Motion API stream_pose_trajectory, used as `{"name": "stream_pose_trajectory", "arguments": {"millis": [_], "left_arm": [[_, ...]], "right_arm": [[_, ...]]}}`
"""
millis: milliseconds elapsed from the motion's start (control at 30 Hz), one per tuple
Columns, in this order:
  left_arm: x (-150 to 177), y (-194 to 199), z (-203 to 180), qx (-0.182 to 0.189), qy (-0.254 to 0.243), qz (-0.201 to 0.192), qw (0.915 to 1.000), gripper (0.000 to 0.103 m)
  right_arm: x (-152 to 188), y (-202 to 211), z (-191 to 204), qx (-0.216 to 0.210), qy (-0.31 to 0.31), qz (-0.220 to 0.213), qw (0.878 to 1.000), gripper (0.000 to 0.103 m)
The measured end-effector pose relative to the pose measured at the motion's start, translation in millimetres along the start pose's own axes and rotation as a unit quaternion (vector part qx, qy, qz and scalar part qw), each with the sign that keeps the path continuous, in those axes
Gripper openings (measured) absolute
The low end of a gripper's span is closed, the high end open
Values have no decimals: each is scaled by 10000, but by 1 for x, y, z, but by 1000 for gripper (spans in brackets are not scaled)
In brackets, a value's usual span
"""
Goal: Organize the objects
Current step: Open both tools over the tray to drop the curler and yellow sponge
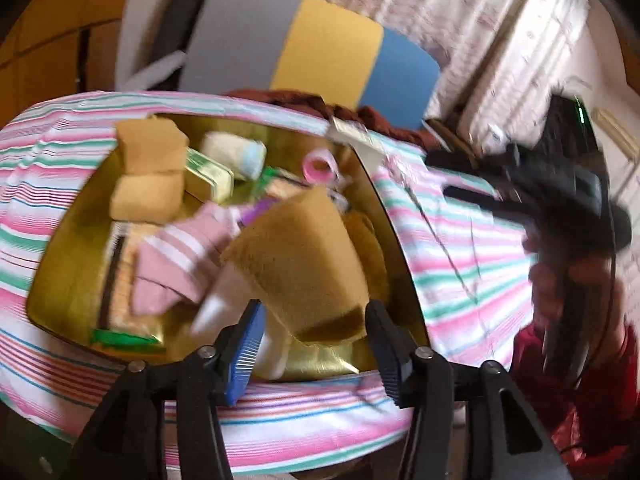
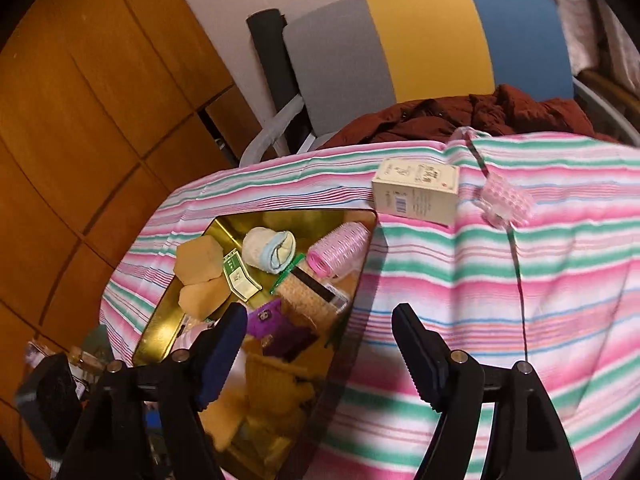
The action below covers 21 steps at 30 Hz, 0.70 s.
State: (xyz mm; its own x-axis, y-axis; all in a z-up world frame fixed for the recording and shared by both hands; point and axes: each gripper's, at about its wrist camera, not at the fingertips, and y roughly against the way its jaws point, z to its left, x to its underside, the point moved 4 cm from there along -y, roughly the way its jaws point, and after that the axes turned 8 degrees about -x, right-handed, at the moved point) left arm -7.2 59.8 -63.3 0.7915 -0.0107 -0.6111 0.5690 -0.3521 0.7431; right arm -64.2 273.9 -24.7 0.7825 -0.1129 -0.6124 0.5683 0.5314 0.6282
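- My left tongs [image 1: 316,320] stand partly open over the near edge of the shiny gold tray [image 1: 60,280], gripping nothing; a tan sponge block [image 1: 296,248] lies just beyond the tips, seemingly loose, though blur hides that.
- My right tongs [image 2: 320,328] gape wide and empty above the pink-and-green striped cloth on the bench [image 2: 460,300].
- A cream cardboard box [image 2: 416,190] and a clear pink hair roller [image 2: 508,200] lie on the cloth, outside the tray.
- A pink mesh roller [image 2: 340,248] lies inside the tray.
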Motion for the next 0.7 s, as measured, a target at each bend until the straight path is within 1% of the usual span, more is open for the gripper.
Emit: {"name": "stream_pose_trajectory", "arguments": {"millis": [67,100,200,233,333,400,433,500,567,600,633,667,700], "left_arm": [[-5,7,4,-100,83,-150,9998,56],[-8,13,8,-214,110,-304,9992,56],[-14,22,16,-419,193,-576,9973,56],[-16,22,18,-395,239,-592,9972,56],[-18,7,15,-376,137,-371,9985,53],[-17,-7,4,-134,-48,-148,9998,48],[-16,-14,-4,-10,-131,-67,9999,48],[-19,-25,-17,6,-301,-45,9995,48],[-26,-31,-23,-74,-429,-153,9989,50],[-34,-37,-23,-179,-445,-127,9988,50],[-39,-39,-22,-197,-393,-105,9990,51],[-45,-39,-20,-178,-302,-101,9993,54],[-52,-36,-17,-134,-134,-139,9997,59]], "right_arm": [[3,5,-3,-23,-44,-30,10000,76],[5,7,-4,-9,-60,-48,10000,76],[9,12,-7,-23,-73,-47,10000,76],[11,13,-8,-11,-77,-48,10000,76],[14,13,-12,-3,-110,-27,9999,76],[16,13,-16,11,-170,-19,9999,76],[17,14,-17,0,-189,-12,9998,76],[18,16,-21,15,-247,-28,9997,76],[18,19,-25,16,-282,-51,9996,76],[18,21,-27,37,-289,-55,9996,76],[18,22,-29,66,-293,-58,9995,76],[19,24,-31,80,-296,-64,9995,76],[19,27,-34,99,-312,-74,9994,76]]}}
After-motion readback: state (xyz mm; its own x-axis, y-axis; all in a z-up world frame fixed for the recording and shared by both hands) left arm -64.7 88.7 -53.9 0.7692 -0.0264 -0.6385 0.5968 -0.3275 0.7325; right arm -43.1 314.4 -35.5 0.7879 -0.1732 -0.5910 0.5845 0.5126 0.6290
